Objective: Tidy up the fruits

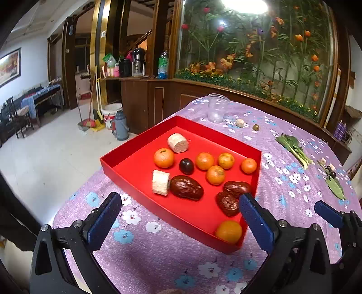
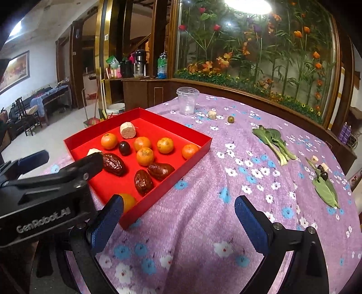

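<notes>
Your overhead lamp burns out to white glare; the worktop below is evenly lit, frame edges bowed and vignetted black.

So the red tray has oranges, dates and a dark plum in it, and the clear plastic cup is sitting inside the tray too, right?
Not quite. The red tray does hold the oranges, dates and dark plum, but the clear plastic cup stands outside it, on the purple flowered tablecloth beyond the tray's far corner. The right wrist view shows the gap plainly.
</notes>
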